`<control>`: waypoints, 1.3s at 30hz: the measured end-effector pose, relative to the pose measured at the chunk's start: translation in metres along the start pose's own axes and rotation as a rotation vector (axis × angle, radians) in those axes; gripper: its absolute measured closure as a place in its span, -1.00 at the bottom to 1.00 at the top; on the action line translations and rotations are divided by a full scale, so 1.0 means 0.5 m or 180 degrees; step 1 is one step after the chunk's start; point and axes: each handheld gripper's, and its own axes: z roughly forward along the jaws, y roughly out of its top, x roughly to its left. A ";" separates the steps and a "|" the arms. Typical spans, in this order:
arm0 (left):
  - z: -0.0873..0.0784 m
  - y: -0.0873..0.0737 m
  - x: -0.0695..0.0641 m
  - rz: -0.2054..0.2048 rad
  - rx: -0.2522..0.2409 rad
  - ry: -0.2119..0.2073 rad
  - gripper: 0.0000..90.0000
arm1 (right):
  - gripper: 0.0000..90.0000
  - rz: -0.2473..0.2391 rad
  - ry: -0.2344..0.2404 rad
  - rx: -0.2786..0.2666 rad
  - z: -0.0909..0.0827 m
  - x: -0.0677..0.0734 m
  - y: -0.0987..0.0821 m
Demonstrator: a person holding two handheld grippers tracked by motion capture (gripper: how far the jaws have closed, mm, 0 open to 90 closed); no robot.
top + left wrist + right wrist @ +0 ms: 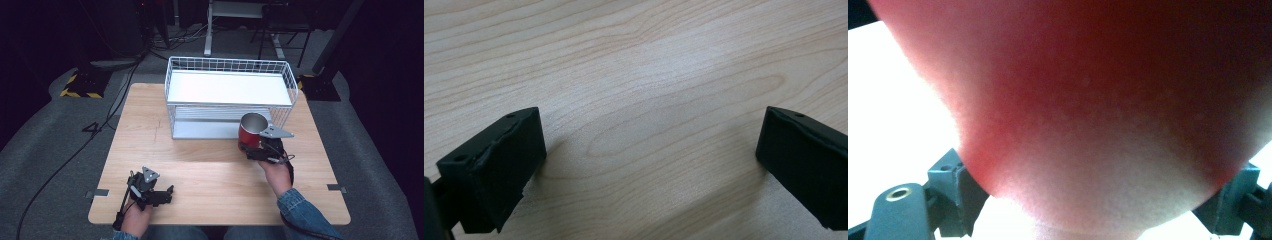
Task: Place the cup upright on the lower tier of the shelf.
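My right gripper point(256, 150) clamps the red cup point(251, 131) beside the wire basket point(229, 65); left gripper point(159, 192) wide open, empty. Risk: cup clips the basket rim and slips.

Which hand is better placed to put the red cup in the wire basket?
Right: its hand-held gripper already grips the red cup just in front of the wire basket. The left hand-held gripper sits open near the table's front edge.
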 end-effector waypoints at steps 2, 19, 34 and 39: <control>0.001 0.001 0.000 0.0003 0.0002 -0.0005 -1.00 | -0.62 -0.0008 -0.0010 0.0022 0.011 0.001 0.005; 0.005 0.007 0.004 0.0027 0.0003 -0.0036 -1.00 | -0.63 0.0193 -0.0050 -0.0039 0.135 0.004 0.050; 0.005 0.007 0.007 0.0045 0.0008 -0.0056 -1.00 | -0.63 0.0138 -0.0280 -0.0201 0.209 -0.018 0.055; 0.005 0.007 0.008 0.0043 0.0004 -0.0065 -0.99 | -0.63 0.0162 -0.0288 -0.0188 0.227 -0.021 0.056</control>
